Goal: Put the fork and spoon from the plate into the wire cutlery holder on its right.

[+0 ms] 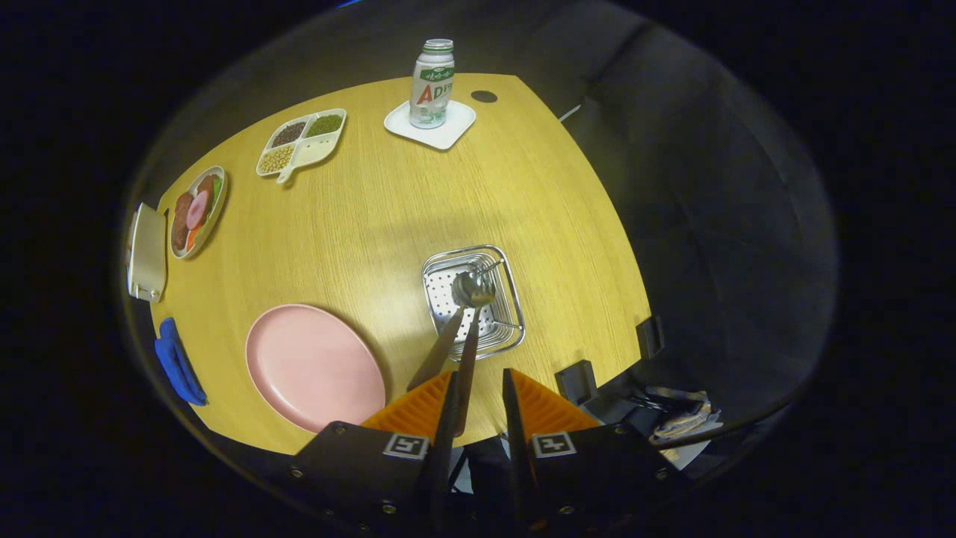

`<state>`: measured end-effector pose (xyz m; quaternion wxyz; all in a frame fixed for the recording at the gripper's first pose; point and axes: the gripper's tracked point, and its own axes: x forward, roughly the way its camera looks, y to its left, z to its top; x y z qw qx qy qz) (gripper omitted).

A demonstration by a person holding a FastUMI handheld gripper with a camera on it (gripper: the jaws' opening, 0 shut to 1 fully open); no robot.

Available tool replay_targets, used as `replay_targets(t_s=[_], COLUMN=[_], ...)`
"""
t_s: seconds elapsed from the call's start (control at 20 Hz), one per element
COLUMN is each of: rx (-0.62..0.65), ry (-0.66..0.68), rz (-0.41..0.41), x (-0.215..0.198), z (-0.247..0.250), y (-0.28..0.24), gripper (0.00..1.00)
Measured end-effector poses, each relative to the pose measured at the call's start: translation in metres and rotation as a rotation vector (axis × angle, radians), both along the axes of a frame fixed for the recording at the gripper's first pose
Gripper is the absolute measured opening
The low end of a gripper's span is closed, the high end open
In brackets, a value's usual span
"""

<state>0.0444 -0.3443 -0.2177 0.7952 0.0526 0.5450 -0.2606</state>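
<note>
Gripper view: tool [478, 392] parted, spoon [469, 329] and fork [448, 336] standing in the wire holder [508, 329] beside the bare pink plate [314, 366]

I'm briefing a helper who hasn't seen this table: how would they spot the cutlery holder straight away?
Start at the yellow wooden table and find the big pink plate near its front edge. Just right of it, ahead of the claw, sits the wire cutlery holder. It is the table's lone shiny metal basket, square, with a fork and spoon leaning out.

shiny metal wire holder [473, 300], matt wood-grain table [388, 224]
</note>
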Motion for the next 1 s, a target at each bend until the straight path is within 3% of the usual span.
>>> replay_targets(t_s=[0.2,0.25,0.3,0.65,1.0], rx=[-0.029,-0.036,-0.035,-0.137,-0.263], ry=[-0.087,-0.113,-0.141,-0.356,-0.835], rz=[-0.007,-0.004,-0.006,0.046,0.114], x=[0.009,0.012,0.017,0.043,0.064], z=[0.011,0.014,0.018,0.053,0.161], y=[-0.008,-0.007,-0.007,-0.004,0.028], gripper=[0.39,0.62,0.72,0.72,0.71])
